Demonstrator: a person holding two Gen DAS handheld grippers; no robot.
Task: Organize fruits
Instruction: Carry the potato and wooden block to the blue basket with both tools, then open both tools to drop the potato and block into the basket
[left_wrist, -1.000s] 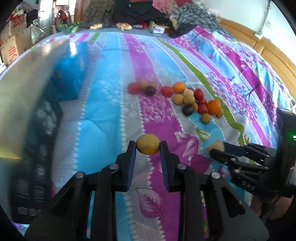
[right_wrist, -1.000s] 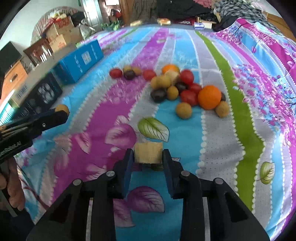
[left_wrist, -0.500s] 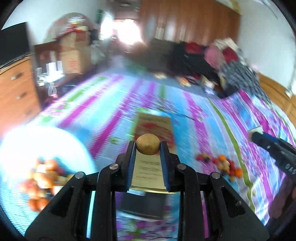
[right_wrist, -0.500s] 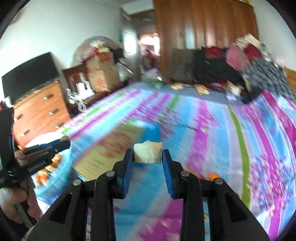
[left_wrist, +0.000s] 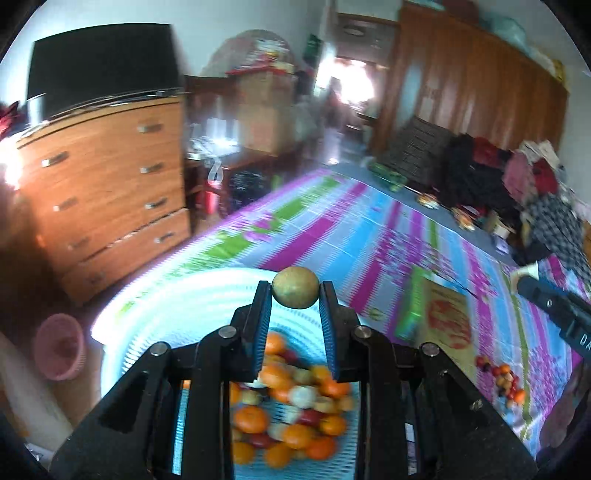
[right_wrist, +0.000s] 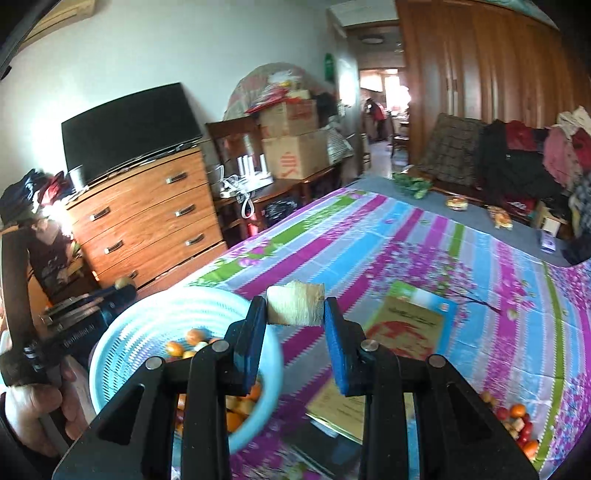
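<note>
Here the left gripper (left_wrist: 295, 295) clamps a yellow-green fruit (left_wrist: 295, 287) above the blue basket (left_wrist: 159, 310); the right gripper (right_wrist: 295, 310) clamps a pale chunk (right_wrist: 295, 303).

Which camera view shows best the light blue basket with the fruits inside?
The right wrist view: the blue basket appears sharp, with most of its rim visible, though the right gripper covers part. In the left wrist view the basket is blurred and the left gripper hides much of it.
</note>
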